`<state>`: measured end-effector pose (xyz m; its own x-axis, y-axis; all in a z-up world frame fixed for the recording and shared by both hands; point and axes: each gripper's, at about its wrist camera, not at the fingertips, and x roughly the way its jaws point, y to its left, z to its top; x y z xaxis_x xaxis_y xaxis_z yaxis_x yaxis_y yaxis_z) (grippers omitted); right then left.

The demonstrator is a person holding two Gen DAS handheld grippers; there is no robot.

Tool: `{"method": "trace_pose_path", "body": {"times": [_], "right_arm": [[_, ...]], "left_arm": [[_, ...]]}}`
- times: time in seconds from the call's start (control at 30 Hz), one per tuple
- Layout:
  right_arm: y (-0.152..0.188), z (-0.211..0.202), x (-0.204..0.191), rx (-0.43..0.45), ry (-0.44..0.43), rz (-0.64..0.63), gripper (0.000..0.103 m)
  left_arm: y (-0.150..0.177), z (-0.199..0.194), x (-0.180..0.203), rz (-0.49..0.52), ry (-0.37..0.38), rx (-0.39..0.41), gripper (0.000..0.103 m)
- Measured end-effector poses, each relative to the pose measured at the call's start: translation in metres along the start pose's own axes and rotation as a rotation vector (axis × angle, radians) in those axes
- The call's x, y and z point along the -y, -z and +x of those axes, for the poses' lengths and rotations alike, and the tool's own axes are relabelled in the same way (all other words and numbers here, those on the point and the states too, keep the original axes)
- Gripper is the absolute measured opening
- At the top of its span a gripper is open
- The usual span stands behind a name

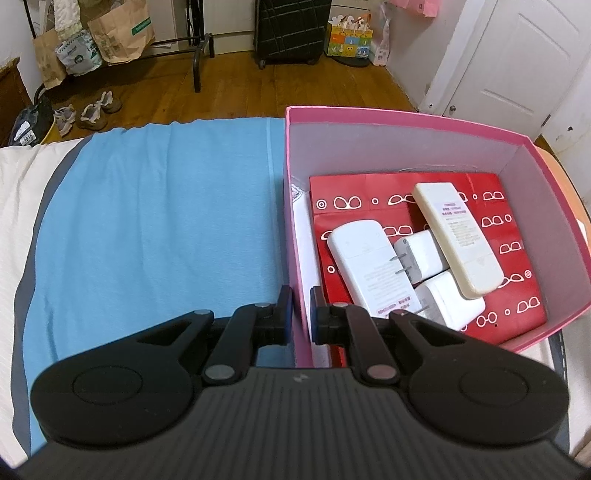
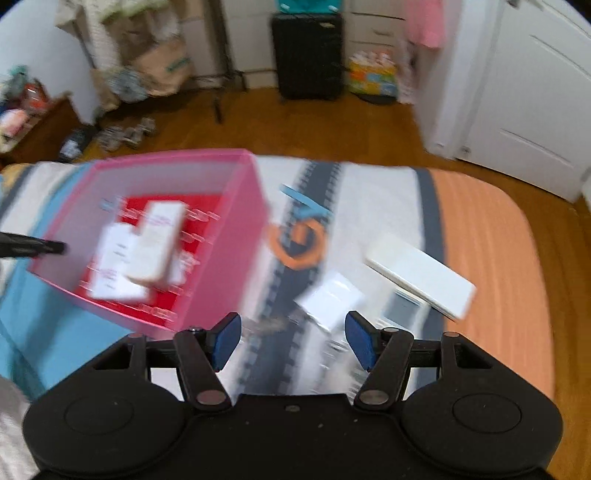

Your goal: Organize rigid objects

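Observation:
A pink box (image 1: 406,122) stands on the bed. It holds two white remotes (image 1: 458,240) (image 1: 369,266) and two white plug adapters (image 1: 424,254) (image 1: 450,299) on a red patterned sheet (image 1: 517,295). My left gripper (image 1: 300,308) is shut on the box's near left wall. In the blurred right wrist view, my right gripper (image 2: 293,338) hangs open above the bedspread with nothing between its pads. Ahead of it lie a small white square block (image 2: 328,299) and a long flat white box (image 2: 421,277). The pink box (image 2: 221,258) sits to its left.
The bed carries a blue cloth (image 1: 159,229) on the left and an orange area (image 2: 491,277) on the right. Beyond the bed's far edge are a wooden floor (image 1: 295,88), a black suitcase (image 1: 291,29), shoes (image 1: 92,112), paper bags and a white door (image 1: 517,66).

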<state>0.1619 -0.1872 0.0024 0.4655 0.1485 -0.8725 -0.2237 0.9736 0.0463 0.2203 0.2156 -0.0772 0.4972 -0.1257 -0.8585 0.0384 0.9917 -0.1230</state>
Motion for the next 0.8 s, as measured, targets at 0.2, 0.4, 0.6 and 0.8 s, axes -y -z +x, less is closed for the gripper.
{"method": "trace_pose_path", "body": {"times": [0.2,0.4,0.6,0.8], "right_arm": [[0.018,0.021,0.018,-0.014,0.083,0.026,0.068],[0.026,0.033,0.021,-0.033,0.114,0.012,0.069],[0.029,0.042,0.028,-0.028,0.076,0.046,0.075],[0.029,0.074,0.049,-0.064,0.143,0.126,0.078]], "left_arm": [[0.0,0.002,0.003,0.024,-0.016,-0.003,0.008],[0.0,0.003,0.004,0.022,-0.017,-0.005,0.008],[0.0,0.003,0.004,0.026,-0.024,-0.005,0.008],[0.0,0.003,0.003,0.021,-0.02,-0.01,0.008]]}}
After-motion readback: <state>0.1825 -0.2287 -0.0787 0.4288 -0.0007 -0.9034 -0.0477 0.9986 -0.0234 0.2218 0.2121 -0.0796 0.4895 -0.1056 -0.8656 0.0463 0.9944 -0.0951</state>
